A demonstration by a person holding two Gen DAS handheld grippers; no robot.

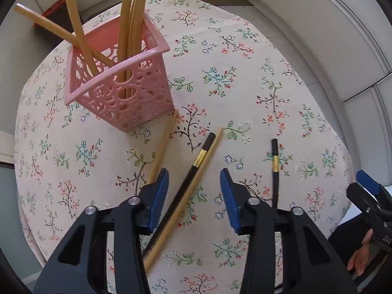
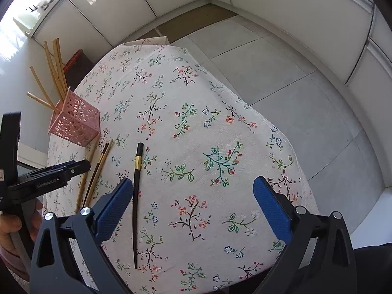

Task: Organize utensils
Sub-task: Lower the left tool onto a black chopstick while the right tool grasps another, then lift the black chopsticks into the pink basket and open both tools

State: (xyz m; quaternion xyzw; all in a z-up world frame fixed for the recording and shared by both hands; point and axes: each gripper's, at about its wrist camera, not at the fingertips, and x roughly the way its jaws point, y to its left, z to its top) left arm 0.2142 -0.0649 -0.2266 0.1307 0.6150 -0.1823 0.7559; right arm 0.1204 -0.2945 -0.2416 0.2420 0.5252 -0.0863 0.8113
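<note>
A pink perforated basket [image 1: 122,83] stands on the floral tablecloth [image 1: 245,98] and holds several wooden chopsticks [image 1: 127,24]; it also shows in the right wrist view [image 2: 76,122]. My left gripper [image 1: 194,191] is open, low over a black chopstick with a gold band [image 1: 193,174] and a wooden chopstick [image 1: 196,186] lying side by side between its fingers. Another wooden chopstick [image 1: 163,147] lies left of them. A second black chopstick [image 2: 136,196] lies apart, just right of my right gripper's left finger. My right gripper [image 2: 193,196] is open and empty.
The table edge [image 2: 281,134] drops off on the right to a grey tiled floor [image 2: 306,85]. White cabinets line the far walls. A dark box with a red edge [image 1: 54,12] stands behind the basket.
</note>
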